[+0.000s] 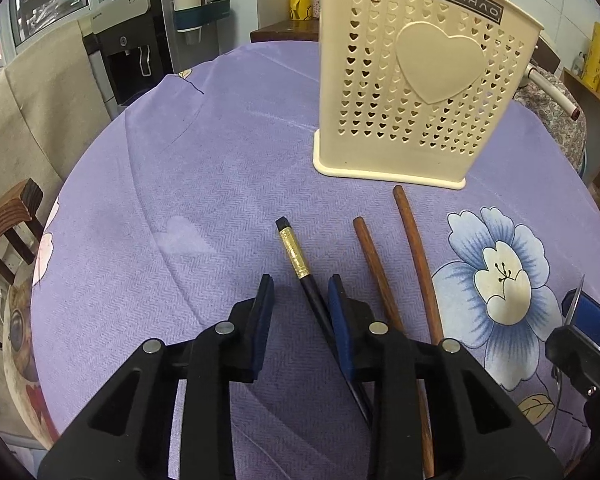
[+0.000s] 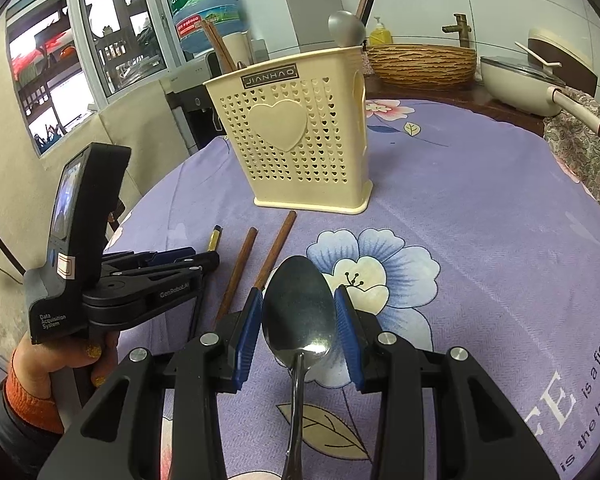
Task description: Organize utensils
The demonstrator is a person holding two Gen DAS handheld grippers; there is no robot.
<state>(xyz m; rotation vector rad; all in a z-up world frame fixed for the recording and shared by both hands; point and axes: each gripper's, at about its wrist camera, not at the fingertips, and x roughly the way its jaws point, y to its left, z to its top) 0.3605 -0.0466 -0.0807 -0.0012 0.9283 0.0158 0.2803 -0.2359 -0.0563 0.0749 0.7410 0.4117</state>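
Observation:
A cream utensil holder (image 1: 416, 80) with heart holes stands on the purple tablecloth; it also shows in the right wrist view (image 2: 296, 136), with a spoon and chopsticks inside. A black chopstick with a gold band (image 1: 296, 256) lies between the fingers of my open left gripper (image 1: 300, 292), close to the right finger. Two brown wooden chopsticks (image 1: 416, 256) lie right of it. My right gripper (image 2: 298, 300) is open around the bowl of a metal spoon (image 2: 298, 308) lying on the cloth. The left gripper (image 2: 172, 264) shows in the right wrist view.
The round table's purple flowered cloth (image 1: 204, 184) falls away at the edges. A wooden chair (image 1: 8, 224) stands at the left. A water dispenser (image 1: 132, 40), a woven basket (image 2: 420, 62) and a white pan (image 2: 540, 84) stand behind the table.

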